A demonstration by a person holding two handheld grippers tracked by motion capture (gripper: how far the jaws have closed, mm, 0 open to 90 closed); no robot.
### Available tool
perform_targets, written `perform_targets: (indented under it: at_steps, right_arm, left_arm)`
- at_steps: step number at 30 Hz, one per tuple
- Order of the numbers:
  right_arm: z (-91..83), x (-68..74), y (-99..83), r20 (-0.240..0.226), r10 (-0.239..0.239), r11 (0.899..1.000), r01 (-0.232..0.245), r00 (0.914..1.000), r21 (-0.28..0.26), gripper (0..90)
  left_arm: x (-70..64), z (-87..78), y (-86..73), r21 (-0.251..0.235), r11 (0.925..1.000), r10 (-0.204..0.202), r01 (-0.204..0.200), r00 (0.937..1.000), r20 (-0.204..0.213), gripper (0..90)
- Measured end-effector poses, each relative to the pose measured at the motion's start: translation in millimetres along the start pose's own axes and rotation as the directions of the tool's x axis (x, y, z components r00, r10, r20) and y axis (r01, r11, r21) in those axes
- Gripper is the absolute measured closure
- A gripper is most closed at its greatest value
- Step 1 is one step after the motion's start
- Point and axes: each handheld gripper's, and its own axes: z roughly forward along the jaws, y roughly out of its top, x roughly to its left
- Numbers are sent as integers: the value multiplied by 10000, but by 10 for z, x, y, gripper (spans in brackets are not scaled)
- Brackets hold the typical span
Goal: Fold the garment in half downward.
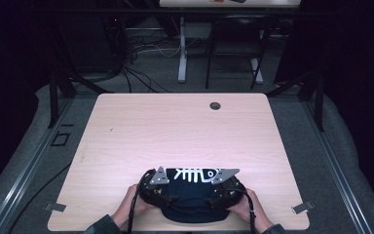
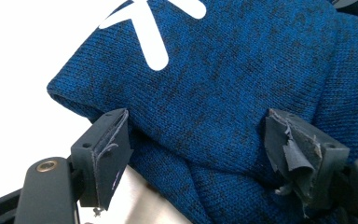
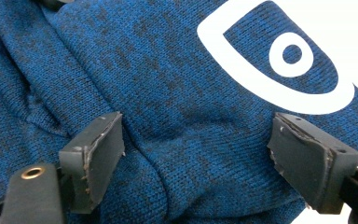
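The blue knit garment is bunched at the desk's near edge, between both hands. A white fish-skeleton print is seen on it; no writing can be read. The left tongs and right tongs are spread wide over its folds, nothing clamped. A cable hole is set well apart.

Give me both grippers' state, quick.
Left gripper: open, jaws astride the blue knitted garment with white fish-skeleton print.
Right gripper: open, jaws astride the same garment.
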Motion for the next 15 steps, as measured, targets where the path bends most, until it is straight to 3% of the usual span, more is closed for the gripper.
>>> perform_targets:
  at_steps: [7, 15]
  right_arm:
    - [88, -145, 91, 276, 197, 9997, -193, 9994, -153, 177]
    - [189, -311, 207, 449, 420, 9987, -407, 9981, -299, 177]
  left_arm:
    - [192, 64, 52, -114, 9996, -269, 266, 9993, -269, 232]
    - [447, 127, 73, -344, 9958, -865, 852, 9956, -358, 233]
